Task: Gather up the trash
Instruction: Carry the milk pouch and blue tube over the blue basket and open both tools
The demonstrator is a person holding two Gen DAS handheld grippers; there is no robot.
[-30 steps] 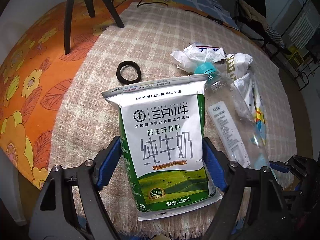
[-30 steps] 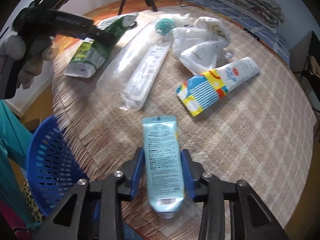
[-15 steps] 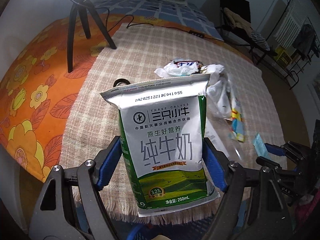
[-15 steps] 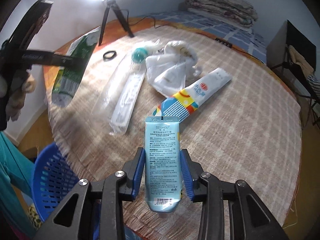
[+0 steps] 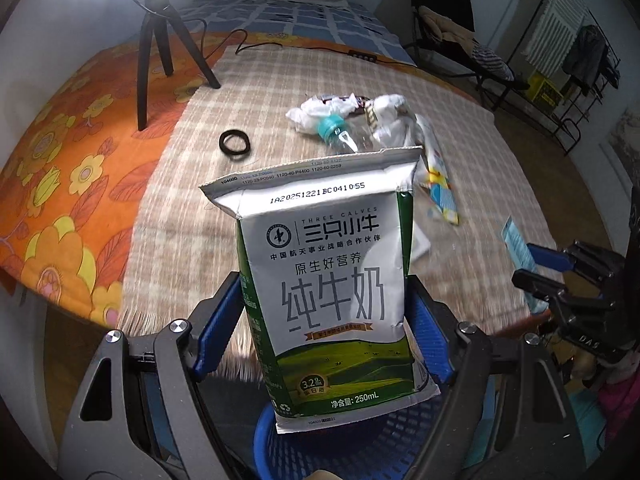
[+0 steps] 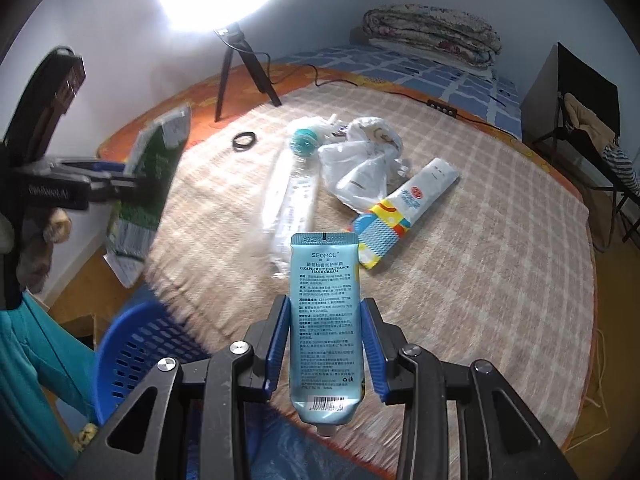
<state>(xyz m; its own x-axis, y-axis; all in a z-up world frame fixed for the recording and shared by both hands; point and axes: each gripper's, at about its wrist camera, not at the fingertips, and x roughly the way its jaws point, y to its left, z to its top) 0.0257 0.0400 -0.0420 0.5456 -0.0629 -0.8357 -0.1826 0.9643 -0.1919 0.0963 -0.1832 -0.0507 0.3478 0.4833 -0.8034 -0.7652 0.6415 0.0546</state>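
With a milk carton [image 5: 332, 300] clamped in the left gripper [image 5: 326, 312] and a hand cream tube [image 6: 326, 320] in the right gripper [image 6: 326, 346], both are judged ready to be released over the blue basket [image 5: 360, 448] beside the bench [image 6: 460, 280].

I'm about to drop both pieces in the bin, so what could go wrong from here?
The milk carton is gripped low by the left gripper, so it could tip as it drops and miss the blue basket.

The hand cream tube in the right gripper looks to hang over the table edge, right of the basket; released here it would probably miss.

The grippers are close and could bump over the basket.
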